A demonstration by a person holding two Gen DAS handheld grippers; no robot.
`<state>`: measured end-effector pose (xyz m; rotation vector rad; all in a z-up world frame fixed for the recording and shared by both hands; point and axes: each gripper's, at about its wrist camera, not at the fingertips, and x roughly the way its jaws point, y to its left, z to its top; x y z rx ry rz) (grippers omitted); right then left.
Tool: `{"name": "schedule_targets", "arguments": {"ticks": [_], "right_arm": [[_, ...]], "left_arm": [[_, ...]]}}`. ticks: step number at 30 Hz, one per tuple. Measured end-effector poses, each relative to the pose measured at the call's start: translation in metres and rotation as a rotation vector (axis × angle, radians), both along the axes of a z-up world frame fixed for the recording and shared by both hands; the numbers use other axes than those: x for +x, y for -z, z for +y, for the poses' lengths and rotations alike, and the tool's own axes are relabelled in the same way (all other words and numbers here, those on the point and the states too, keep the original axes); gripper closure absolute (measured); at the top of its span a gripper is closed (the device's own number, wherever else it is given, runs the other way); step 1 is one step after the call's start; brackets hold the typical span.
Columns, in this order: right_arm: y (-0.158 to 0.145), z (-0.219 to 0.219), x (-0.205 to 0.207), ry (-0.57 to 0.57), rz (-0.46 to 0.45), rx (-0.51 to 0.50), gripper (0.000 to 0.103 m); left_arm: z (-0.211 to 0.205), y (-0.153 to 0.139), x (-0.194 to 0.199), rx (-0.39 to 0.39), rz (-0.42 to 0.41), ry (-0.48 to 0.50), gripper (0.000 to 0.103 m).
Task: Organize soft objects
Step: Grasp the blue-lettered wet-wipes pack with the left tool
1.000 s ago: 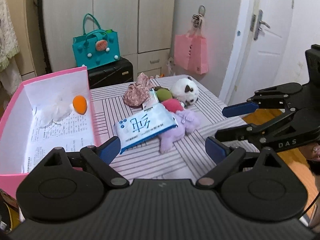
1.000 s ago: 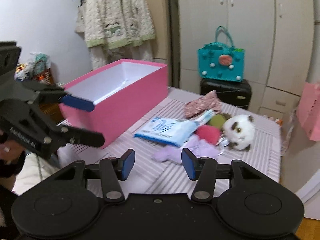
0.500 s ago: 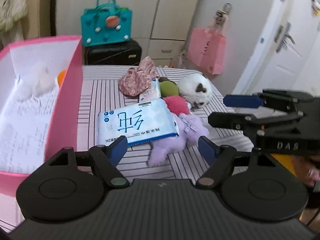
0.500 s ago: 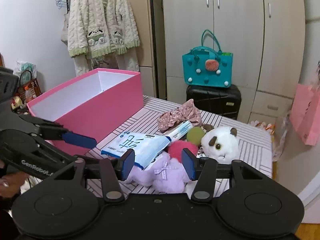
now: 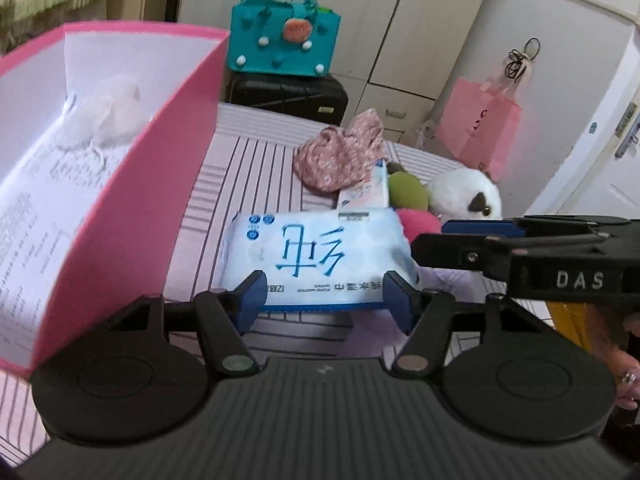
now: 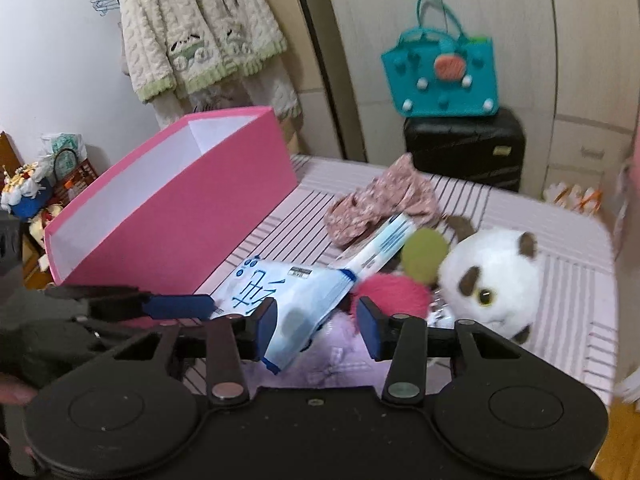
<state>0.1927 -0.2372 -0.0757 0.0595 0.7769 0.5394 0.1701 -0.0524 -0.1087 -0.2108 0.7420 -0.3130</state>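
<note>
A blue-and-white wipes pack (image 5: 316,256) (image 6: 288,292) lies on the striped table beside the pink box (image 5: 132,208) (image 6: 192,216). My left gripper (image 5: 326,292) hovers at the pack's near edge, jaws closing, with the edge between its fingers. My right gripper (image 6: 316,320) comes in from the right over the pack's end and a purple plush (image 6: 340,356), its jaws also closing. Neither pair of pads visibly presses on anything. Behind the pack lie a pink pompom (image 6: 392,292), a green ball (image 6: 424,256), a white plush (image 6: 492,280), a floral cloth (image 6: 380,204) and a smaller pack (image 6: 384,244).
A white fluffy item (image 5: 104,116) sits inside the box. Beyond the table a teal bag (image 5: 284,40) stands on a black suitcase (image 5: 288,92). A pink paper bag (image 5: 476,132) hangs on a cabinet. A person's hand (image 5: 624,364) holds the right gripper.
Both grippers have dropped and moved in toward the wipes pack, and their jaws have narrowed. The left view has rolled, so the box's orange ball is out of sight.
</note>
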Motion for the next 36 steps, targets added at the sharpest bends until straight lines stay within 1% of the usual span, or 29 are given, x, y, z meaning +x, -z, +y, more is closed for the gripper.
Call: {"name": "schedule_targets", "arguments": {"ticks": [2,7,10,11,12,13,16,17,18,22,25,28,30,36], "right_arm": [[0.004,0.001,0.009,-0.006,0.047,0.023,0.054],[0.012,0.003,0.022,-0.02,0.119,0.075,0.054],[0.015,0.009,0.024,-0.014,0.123,0.062,0.054],[0.016,0.01,0.024,-0.007,0.122,0.06,0.056],[0.016,0.01,0.025,0.003,0.122,0.059,0.059],[0.016,0.01,0.024,0.013,0.112,0.043,0.067],[0.014,0.009,0.018,0.009,0.087,0.046,0.076],[0.013,0.009,0.014,0.001,0.072,0.042,0.083],[0.012,0.009,0.011,-0.004,0.064,0.048,0.088],[0.004,0.009,-0.005,0.006,0.014,0.026,0.09],[-0.005,0.001,-0.013,0.011,0.013,0.034,0.091],[-0.01,-0.009,-0.02,0.023,0.019,0.02,0.091],[-0.009,-0.016,-0.022,0.034,0.035,0.014,0.091],[-0.002,-0.029,-0.021,0.066,0.055,0.015,0.091]], "left_arm": [[0.001,0.002,0.001,-0.011,0.003,0.008,0.041],[0.001,0.004,0.001,-0.017,-0.005,0.023,0.041],[0.001,0.004,0.002,-0.02,-0.006,0.025,0.041],[0.001,0.004,0.002,-0.021,-0.007,0.026,0.041],[0.002,0.004,0.003,-0.02,-0.007,0.028,0.041],[0.002,0.004,0.003,-0.02,-0.005,0.029,0.041],[0.002,0.004,0.004,-0.027,0.0,0.039,0.041],[0.001,0.004,0.003,-0.028,-0.002,0.045,0.041],[0.001,0.004,0.003,-0.03,-0.005,0.05,0.041],[0.002,0.001,0.0,-0.064,0.003,0.079,0.041],[0.003,-0.004,-0.004,-0.084,-0.006,0.099,0.04],[0.002,-0.009,-0.007,-0.085,-0.04,0.106,0.038],[0.0,-0.009,-0.006,-0.081,-0.046,0.112,0.038],[-0.008,0.001,0.004,-0.08,0.011,0.12,0.038]]}}
